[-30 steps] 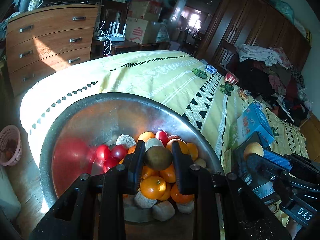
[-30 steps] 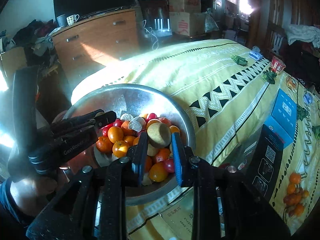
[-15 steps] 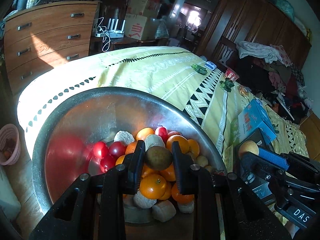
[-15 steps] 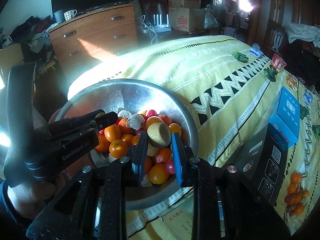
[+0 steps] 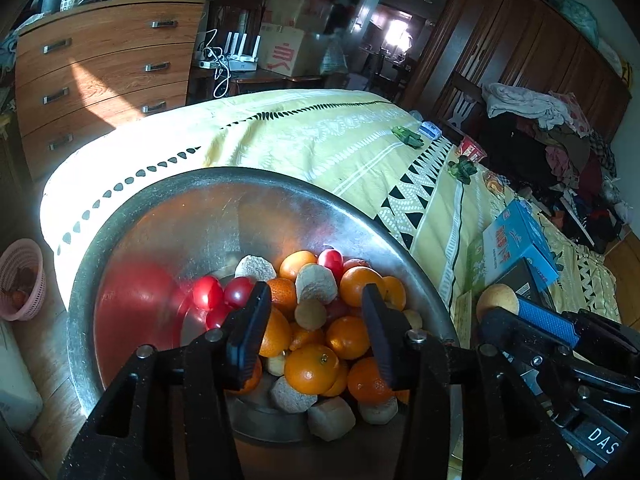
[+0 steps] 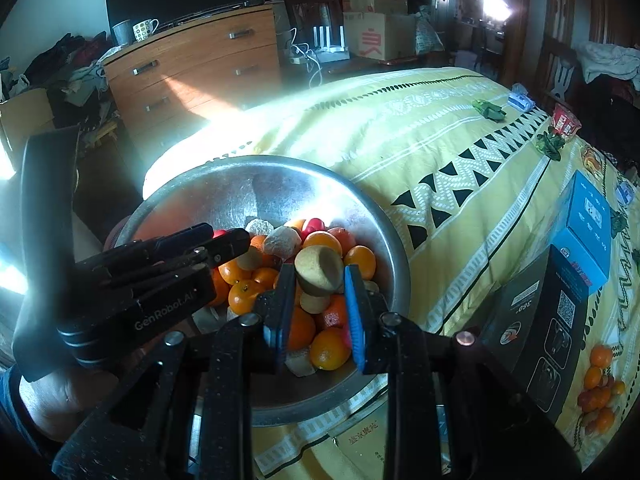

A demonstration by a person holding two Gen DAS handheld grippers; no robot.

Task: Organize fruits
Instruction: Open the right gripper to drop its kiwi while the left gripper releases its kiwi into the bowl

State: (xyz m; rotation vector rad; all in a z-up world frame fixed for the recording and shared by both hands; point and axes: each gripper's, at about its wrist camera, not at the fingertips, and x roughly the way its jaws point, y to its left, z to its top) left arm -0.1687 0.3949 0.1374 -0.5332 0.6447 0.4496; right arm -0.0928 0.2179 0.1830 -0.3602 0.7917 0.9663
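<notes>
White lettering "GenRobot.AI" runs along the black body of the left gripper. White letters "DAS" show on the black right gripper body, cut off at the frame edge. "360°" stands inverted on the tall black carton. Red characters on the brown cardboard box are unreadable.

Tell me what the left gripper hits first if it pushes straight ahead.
Probably the fruit pile in the bowl: the left gripper, jaws open and empty, points right at the oranges. Depth is hard to judge.
</notes>
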